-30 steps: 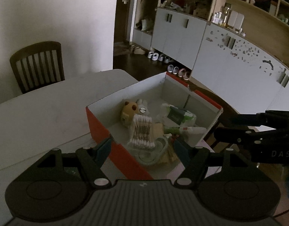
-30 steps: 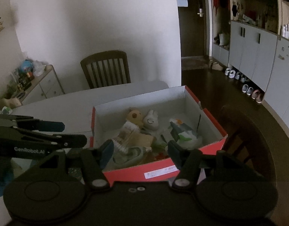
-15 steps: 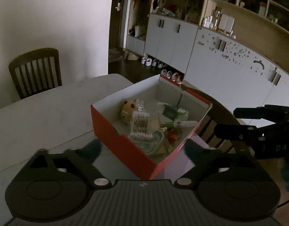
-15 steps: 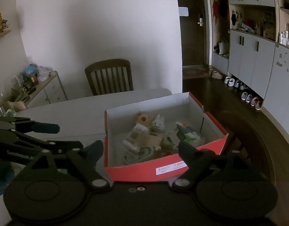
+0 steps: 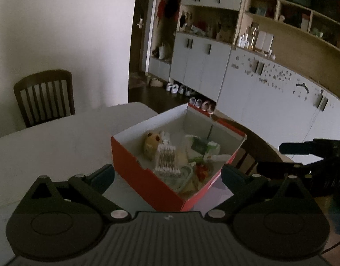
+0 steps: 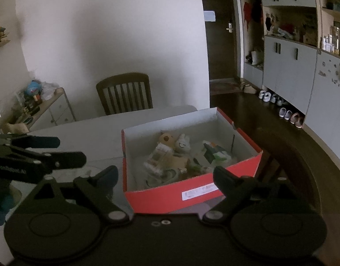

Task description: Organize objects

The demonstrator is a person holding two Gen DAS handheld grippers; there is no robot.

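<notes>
Nearest, the left gripper (image 5: 167, 175) stands wide and empty; the right gripper (image 6: 165, 175) is opening, nothing between its fingers. Beyond, the red box (image 6: 192, 194) rests at the surface's (image 5: 59, 141) corner, gathering toys and sundries tidily, seemingly finished.

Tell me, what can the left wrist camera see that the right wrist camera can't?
Only the left wrist view shows the open shelves above the long run of cabinets. Only the right wrist view shows the cluttered side cabinet by the wall and the white label on the box. Both show the red box of small items, the white table, a wooden chair and the floor shoes.
</notes>
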